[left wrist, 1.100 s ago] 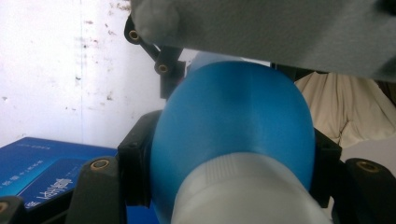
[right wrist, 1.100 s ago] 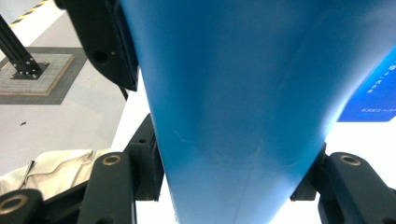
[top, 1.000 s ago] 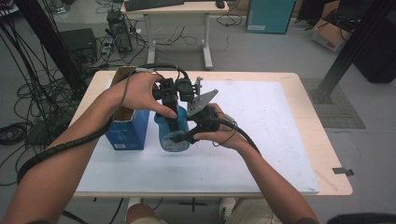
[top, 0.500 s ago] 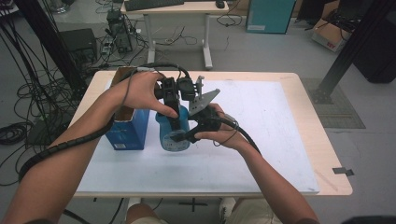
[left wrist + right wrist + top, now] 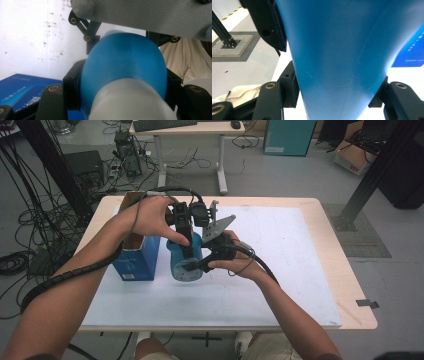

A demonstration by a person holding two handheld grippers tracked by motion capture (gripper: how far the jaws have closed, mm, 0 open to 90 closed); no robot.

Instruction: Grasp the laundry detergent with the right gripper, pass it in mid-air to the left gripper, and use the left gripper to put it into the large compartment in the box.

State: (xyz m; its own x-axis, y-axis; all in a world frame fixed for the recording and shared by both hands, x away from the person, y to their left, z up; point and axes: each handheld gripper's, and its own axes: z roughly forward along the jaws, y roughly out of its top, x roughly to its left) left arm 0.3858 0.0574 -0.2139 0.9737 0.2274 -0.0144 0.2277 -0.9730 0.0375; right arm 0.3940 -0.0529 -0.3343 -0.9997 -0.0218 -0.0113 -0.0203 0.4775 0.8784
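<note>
Two grippers pinch one blue plastic bottle (image 5: 186,262) just right of blue cardboard box (image 5: 134,260): left gripper (image 5: 120,85) near its white cap (image 5: 130,102), seemingly; right gripper (image 5: 334,95) clamps body.

Smooth blue plastic bottle (image 5: 125,62) is showing a soft sheen, its white cap (image 5: 130,102) looking finely ridged; the matt black jaws are carrying brass-coloured screws, the white sheet (image 5: 280,245) lying speckled over pale wood.
</note>
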